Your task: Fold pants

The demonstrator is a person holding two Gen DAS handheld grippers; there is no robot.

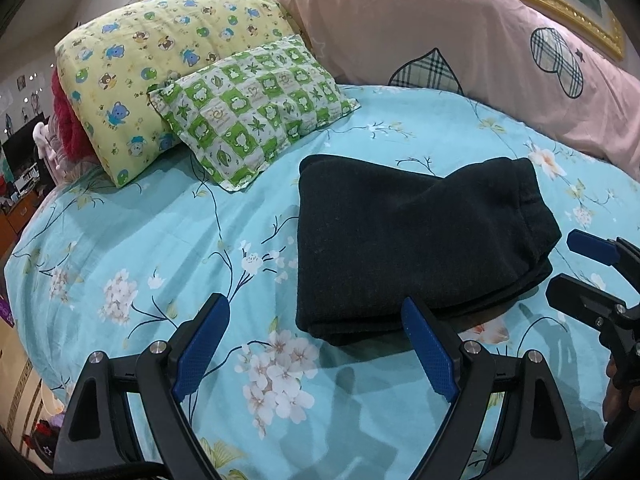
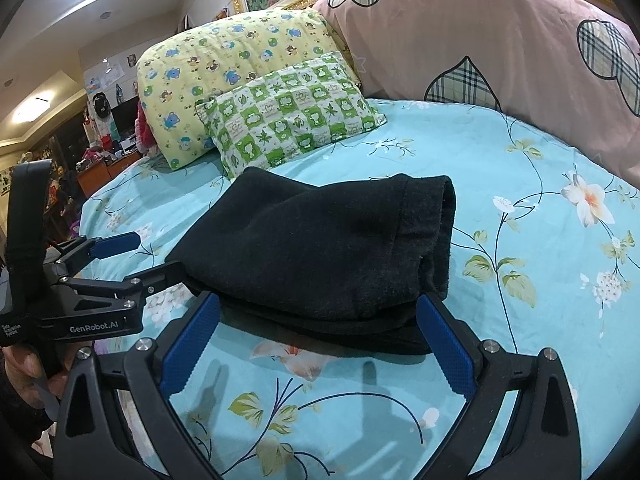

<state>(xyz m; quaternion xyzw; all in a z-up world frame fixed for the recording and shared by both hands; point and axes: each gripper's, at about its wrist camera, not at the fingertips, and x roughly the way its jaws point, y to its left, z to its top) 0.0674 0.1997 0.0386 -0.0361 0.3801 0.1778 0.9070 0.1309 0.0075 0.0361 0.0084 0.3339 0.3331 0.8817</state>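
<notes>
The black pants [image 1: 416,240] lie folded into a thick rectangle on the light blue floral bedsheet [image 1: 132,240]; they also show in the right wrist view [image 2: 320,252]. My left gripper [image 1: 316,316] is open and empty, just in front of the pants' near left corner. My right gripper [image 2: 320,312] is open and empty at the pants' near edge. The right gripper shows at the right edge of the left wrist view [image 1: 576,268], and the left gripper at the left of the right wrist view [image 2: 156,256], both open beside the pants.
A green checked pillow [image 1: 252,108] and a yellow bear-print pillow [image 1: 160,60] lie behind the pants on the left. A pink quilt [image 1: 460,36] runs along the back. Cluttered furniture [image 2: 104,160] stands past the bed's left edge.
</notes>
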